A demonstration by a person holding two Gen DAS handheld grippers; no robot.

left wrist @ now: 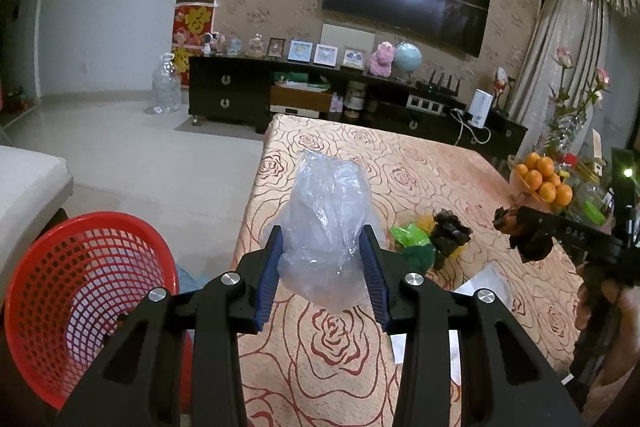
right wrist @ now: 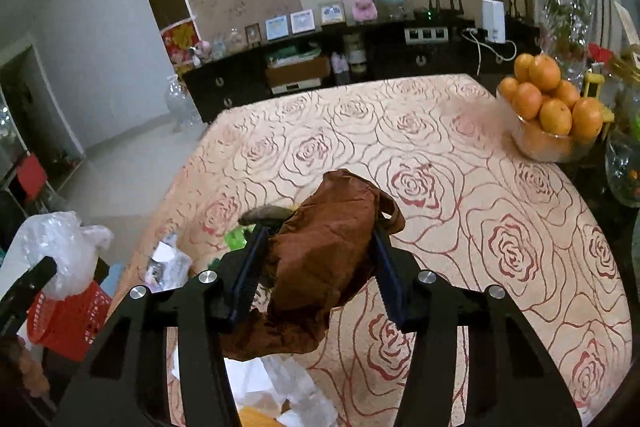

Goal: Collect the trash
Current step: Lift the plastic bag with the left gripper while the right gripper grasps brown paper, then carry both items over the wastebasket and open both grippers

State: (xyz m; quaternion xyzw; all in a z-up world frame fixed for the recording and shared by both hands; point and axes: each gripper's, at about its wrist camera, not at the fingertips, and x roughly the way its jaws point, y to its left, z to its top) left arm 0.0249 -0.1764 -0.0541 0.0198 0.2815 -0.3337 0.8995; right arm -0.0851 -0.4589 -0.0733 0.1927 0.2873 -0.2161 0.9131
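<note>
My left gripper (left wrist: pixel 321 229) is shut on a crumpled clear plastic bag (left wrist: pixel 326 211), held above the near left edge of the rose-patterned table (left wrist: pixel 400 163). A red mesh basket (left wrist: pixel 80 299) stands on the floor just left of it. My right gripper (right wrist: pixel 320 229) is shut on a crumpled brown bag (right wrist: pixel 324 251), lifted off the cloth; in the left wrist view it shows at the right (left wrist: pixel 524 231). On the table lie a green wrapper (left wrist: pixel 408 235), a dark crumpled piece (left wrist: pixel 450 231) and white paper (right wrist: pixel 280 383).
A glass bowl of oranges (right wrist: pixel 552 115) sits at the table's far right, with a flower vase (right wrist: pixel 568 19) behind it. A dark TV cabinet (left wrist: pixel 228 95) runs along the back wall. A pale sofa (left wrist: pixel 28 187) stands left of the basket, with tiled floor between.
</note>
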